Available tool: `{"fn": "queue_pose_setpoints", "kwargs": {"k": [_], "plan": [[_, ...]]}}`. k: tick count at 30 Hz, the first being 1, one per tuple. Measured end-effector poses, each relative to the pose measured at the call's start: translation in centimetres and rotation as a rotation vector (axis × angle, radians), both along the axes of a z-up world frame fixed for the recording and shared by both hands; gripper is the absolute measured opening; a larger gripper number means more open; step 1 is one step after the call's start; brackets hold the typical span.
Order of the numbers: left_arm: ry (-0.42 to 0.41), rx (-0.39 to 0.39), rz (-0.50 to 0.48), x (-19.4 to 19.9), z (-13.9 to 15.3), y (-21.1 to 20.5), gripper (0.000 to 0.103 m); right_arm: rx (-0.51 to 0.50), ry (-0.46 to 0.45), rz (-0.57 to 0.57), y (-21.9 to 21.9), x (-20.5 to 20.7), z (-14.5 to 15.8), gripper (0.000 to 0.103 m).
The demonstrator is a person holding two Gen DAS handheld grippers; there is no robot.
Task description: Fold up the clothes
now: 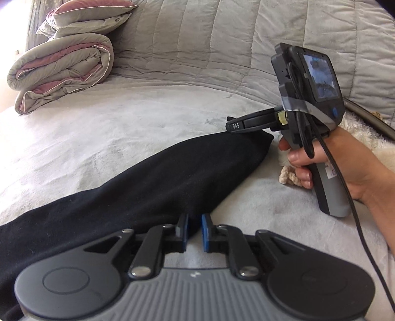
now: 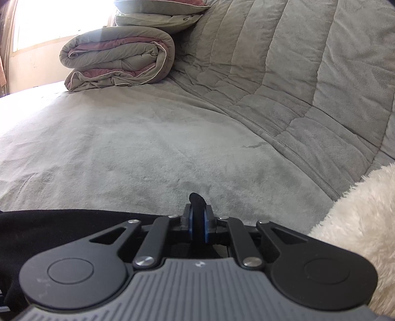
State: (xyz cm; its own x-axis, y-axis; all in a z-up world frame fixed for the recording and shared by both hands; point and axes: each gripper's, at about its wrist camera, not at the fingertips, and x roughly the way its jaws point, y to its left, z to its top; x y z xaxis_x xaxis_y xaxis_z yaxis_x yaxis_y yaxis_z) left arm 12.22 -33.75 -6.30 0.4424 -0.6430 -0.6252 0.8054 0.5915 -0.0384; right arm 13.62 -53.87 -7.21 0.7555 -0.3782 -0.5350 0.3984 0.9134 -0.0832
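Right gripper [image 2: 197,221] pinches the far corner of the black garment [image 1: 148,177], which lies across the near bed [image 1: 98,128]. Left gripper [image 1: 195,230] sits slightly spread over its near edge, gripping nothing visible; close it before lifting both corners evenly. Only the left view shows the garment's length; only the right shows cloth between the pads.

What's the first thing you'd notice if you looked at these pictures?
Probably the long black garment stretched across the pale grey bed cover, with the right gripper pinching a bit of it and the left gripper at its near edge. Next comes the rolled grey-and-pink quilt at the far left, with a matching pillow on top.
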Motion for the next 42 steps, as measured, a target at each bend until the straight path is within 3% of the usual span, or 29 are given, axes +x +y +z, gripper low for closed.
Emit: {"fn": "queue_pose_setpoints", "kwargs": {"k": [3, 4, 5, 9, 13, 16, 19, 22, 26, 28, 31, 33, 42], "plan": [[-0.08, -0.011, -0.023, -1.5, 1.8, 0.8, 0.029, 0.058, -0.047, 0.007, -0.4, -0.9, 0.7, 0.032], [-0.106, -0.012, -0.024, -1.9, 2.4, 1.1, 0.04, 0.077, -0.061, 0.026, -0.4, -1.3, 1.0, 0.038], [-0.121, -0.003, -0.014, -2.1, 2.8, 1.3, 0.043, 0.096, -0.074, 0.048, -0.5, -1.7, 1.3, 0.039], [-0.123, 0.097, 0.015, -2.1, 3.5, 1.8, 0.043, 0.144, -0.088, 0.265, 0.7, -3.5, 2.5, 0.039], [-0.224, 0.332, -0.018, -2.7, 2.5, 2.9, 0.043, 0.16, -0.098, 0.584, 3.1, -5.4, 3.3, 0.039], [-0.294, 0.435, 0.024, -2.6, 1.6, 4.7, 0.043, 0.204, -0.121, 0.79, 5.0, -6.1, 3.6, 0.039], [-0.307, 0.432, 0.068, -2.2, 1.2, 6.3, 0.042, 0.207, -0.101, 0.915, 7.0, -6.1, 3.3, 0.039], [-0.304, 0.416, 0.115, -1.5, 0.8, 7.6, 0.035, 0.192, -0.07, 1.013, 9.1, -6.0, 2.7, 0.039], [-0.313, 0.408, 0.147, -0.7, 0.0, 8.3, 0.023, 0.127, 0.002, 1.035, 11.4, -5.2, 1.3, 0.033], [-0.319, 0.404, 0.153, -0.4, -0.4, 8.6, 0.02, 0.088, 0.028, 1.014, 12.0, -4.8, 0.7, 0.023], [-0.334, 0.401, 0.118, -0.8, -0.6, 8.8, 0.004, 0.041, 0.025, 0.976, 12.4, -4.6, 0.5, 0.01], [-0.35, 0.397, 0.072, -1.4, -0.3, 9.1, 0.004, 0.036, 0.023, 0.976, 12.1, -4.9, 0.6, 0.001], [-0.31, 0.468, -0.142, -2.0, 0.3, 9.8, 0.006, 0.04, 0.119, 1.056, 11.8, -6.0, 0.5, 0.0]]}}
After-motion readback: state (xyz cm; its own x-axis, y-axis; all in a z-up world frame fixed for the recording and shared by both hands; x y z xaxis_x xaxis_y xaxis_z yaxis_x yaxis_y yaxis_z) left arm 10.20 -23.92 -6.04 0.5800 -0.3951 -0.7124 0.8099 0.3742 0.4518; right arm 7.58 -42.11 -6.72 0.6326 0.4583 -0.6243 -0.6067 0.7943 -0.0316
